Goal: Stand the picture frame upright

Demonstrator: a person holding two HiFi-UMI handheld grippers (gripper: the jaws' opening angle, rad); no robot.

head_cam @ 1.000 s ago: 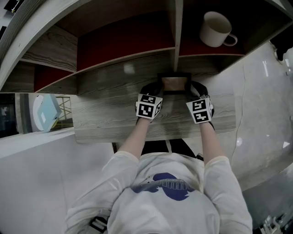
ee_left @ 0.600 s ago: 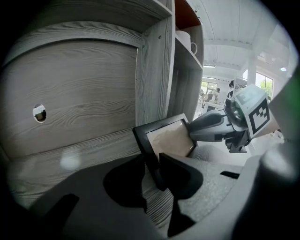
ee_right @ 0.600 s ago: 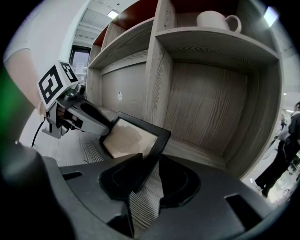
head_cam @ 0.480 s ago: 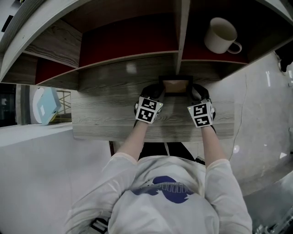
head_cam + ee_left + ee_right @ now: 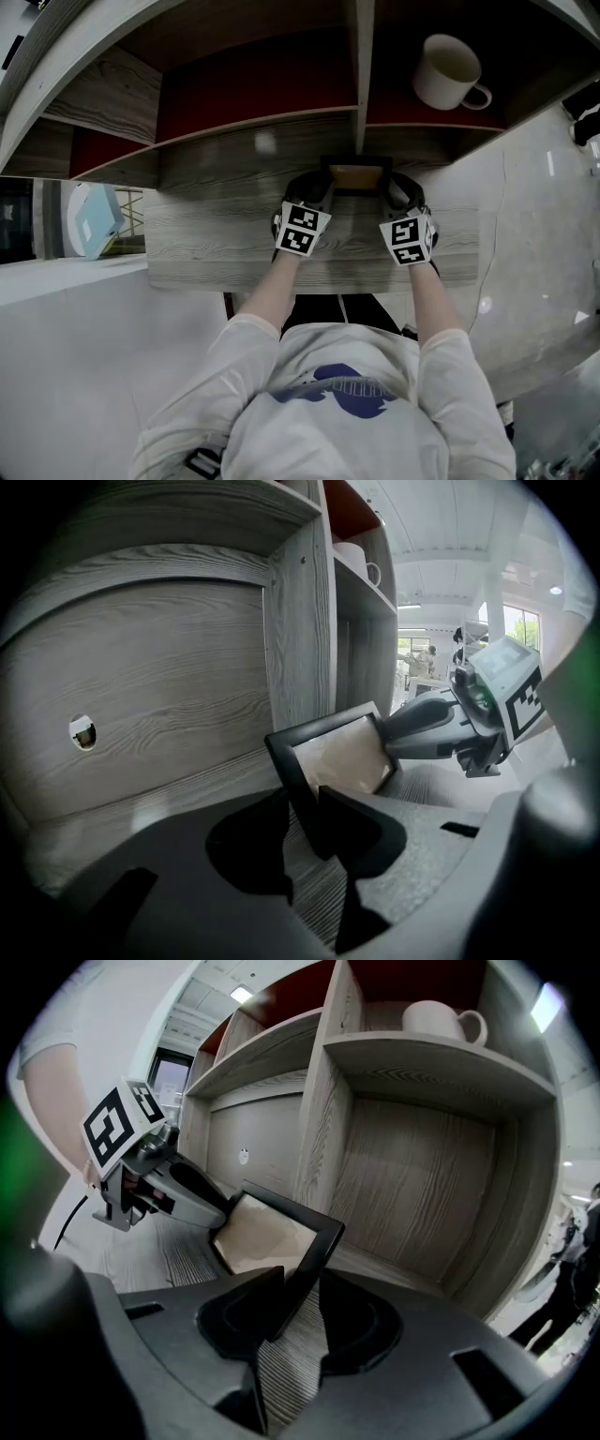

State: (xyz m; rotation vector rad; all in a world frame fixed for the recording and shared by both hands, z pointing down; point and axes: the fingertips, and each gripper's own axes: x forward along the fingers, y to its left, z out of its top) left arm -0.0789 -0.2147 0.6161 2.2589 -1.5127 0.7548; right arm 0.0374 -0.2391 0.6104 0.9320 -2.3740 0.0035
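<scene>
A black picture frame (image 5: 356,175) with a beige picture is held tilted over the wooden desk (image 5: 216,246), just in front of the shelf's divider. My left gripper (image 5: 323,186) grips its left side and my right gripper (image 5: 391,186) its right side. In the left gripper view the frame's (image 5: 342,757) dark edge sits pinched between my left gripper's (image 5: 302,806) jaws. The right gripper view shows the frame's (image 5: 262,1237) other edge between my right gripper's (image 5: 302,1286) jaws, which are opening slightly while still touching it.
A white mug (image 5: 450,73) stands in the shelf compartment at the upper right. The vertical divider (image 5: 357,75) rises right behind the frame. The back panel has a small cable hole (image 5: 82,731). The desk's front edge runs near my body.
Both grippers have stayed on the frame's two sides. The frame looks tipped a little steeper than a second ago, and hands and frame have barely shifted on the desk.
</scene>
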